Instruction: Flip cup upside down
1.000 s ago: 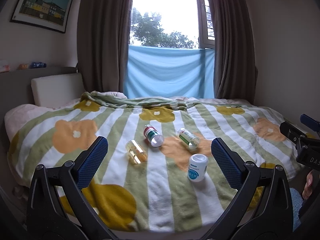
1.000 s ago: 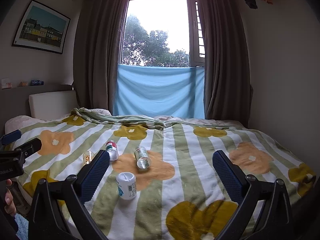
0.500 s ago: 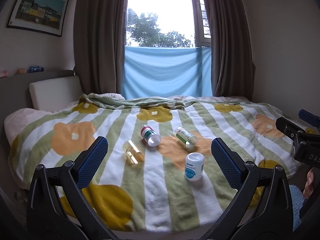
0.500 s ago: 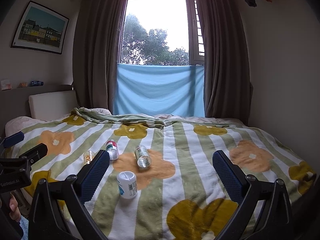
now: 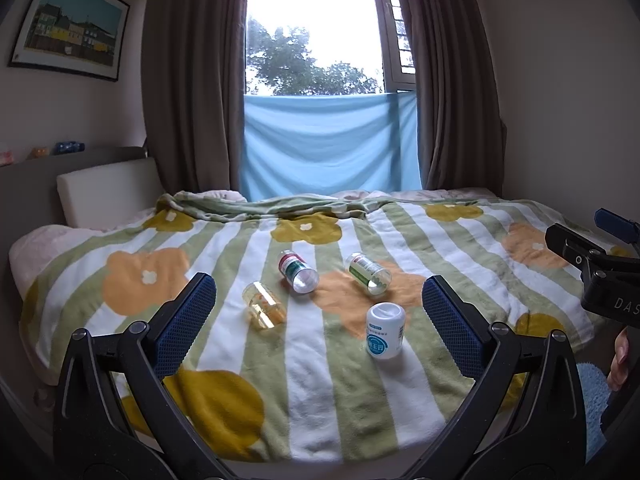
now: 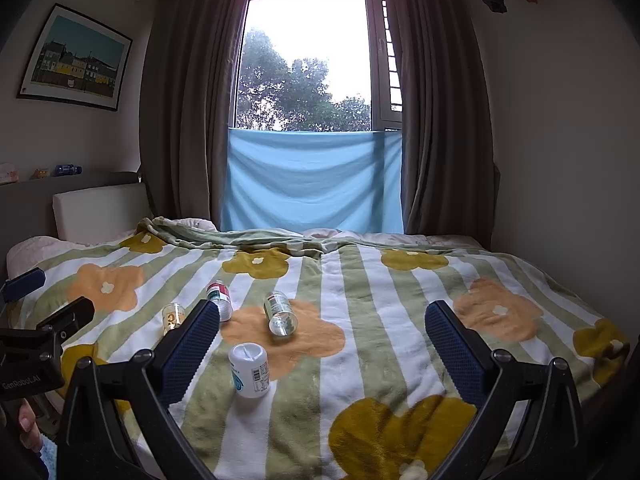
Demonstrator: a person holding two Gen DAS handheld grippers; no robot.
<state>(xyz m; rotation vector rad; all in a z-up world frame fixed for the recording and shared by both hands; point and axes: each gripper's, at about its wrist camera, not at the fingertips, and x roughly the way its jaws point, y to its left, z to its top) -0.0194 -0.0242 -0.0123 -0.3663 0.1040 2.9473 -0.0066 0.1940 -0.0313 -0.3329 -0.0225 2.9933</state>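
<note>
Several cups lie on the flowered blanket [image 5: 320, 392]. A white cup with a blue label [image 5: 385, 336] [image 6: 250, 370] stands on end. A yellow see-through cup [image 5: 264, 310] [image 6: 173, 317], a clear cup with a red and green label [image 5: 298, 272] [image 6: 220, 300] and a clear cup with a green label [image 5: 368, 274] [image 6: 280, 314] lie on their sides. My left gripper [image 5: 315, 296] hovers open in front of the cups, well short of them. My right gripper [image 6: 322, 320] is open too, with the white cup just inside its left finger in the view. Neither holds anything.
The bed fills the room up to a curtained window with a blue cloth [image 5: 328, 140]. A white headboard cushion [image 5: 104, 192] and a shelf stand at the left, a wall at the right. Each gripper shows at the other view's edge, with a hand [image 5: 620, 360] on it.
The left view has turned slightly to the right, so the cups sit a little further left in it. The right view is almost unchanged. Both grippers stay open and no cup has moved.
</note>
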